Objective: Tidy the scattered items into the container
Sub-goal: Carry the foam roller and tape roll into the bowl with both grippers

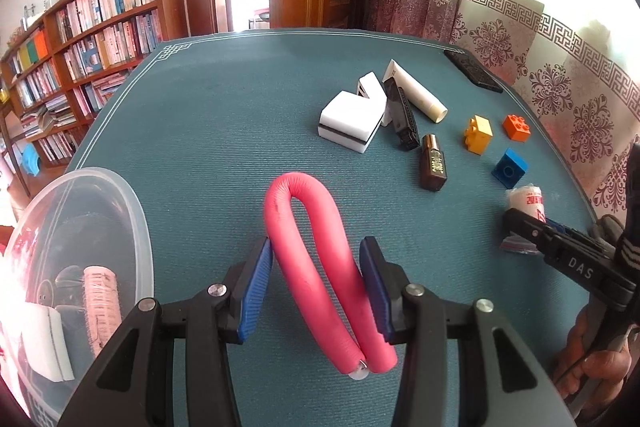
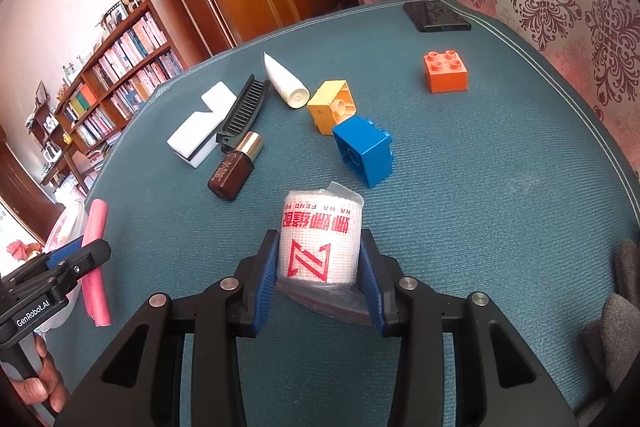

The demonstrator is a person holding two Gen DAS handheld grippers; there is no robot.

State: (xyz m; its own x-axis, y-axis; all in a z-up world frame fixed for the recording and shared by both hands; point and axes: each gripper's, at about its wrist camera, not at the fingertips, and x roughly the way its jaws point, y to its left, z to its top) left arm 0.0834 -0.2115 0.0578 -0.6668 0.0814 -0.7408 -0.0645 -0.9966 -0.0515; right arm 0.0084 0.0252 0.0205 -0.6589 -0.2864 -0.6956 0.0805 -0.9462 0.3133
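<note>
Scattered items lie on the green tabletop (image 1: pixel 208 131); we log them by view. Left hand-held gripper (image 1: pixel 316 287) has its blue pads against both sides of a folded pink foam roller (image 1: pixel 308 251), gripping it just above the tabletop, beside the clear container (image 1: pixel 136 227) at the left edge. Inside the container we see a pink roller with bristles (image 1: pixel 102 307) and a white sponge (image 1: pixel 48 343). Right hand-held gripper (image 2: pixel 318 275) is closed on a white gauze roll (image 2: pixel 320 243) with red print, which sits on a plastic bag (image 2: pixel 332 303). Beyond it: blue brick (image 2: pixel 364 151) on its side, touching yellow brick (image 2: pixel 332 105); orange brick (image 2: pixel 446 71) well apart, studs up. A brown bottle (image 2: pixel 234 167), black comb (image 2: pixel 244 111), white tube (image 2: pixel 284 81) and white sponge blocks (image 2: pixel 200 127) cluster together. A black phone (image 2: pixel 436 15) lies at the far edge.
</note>
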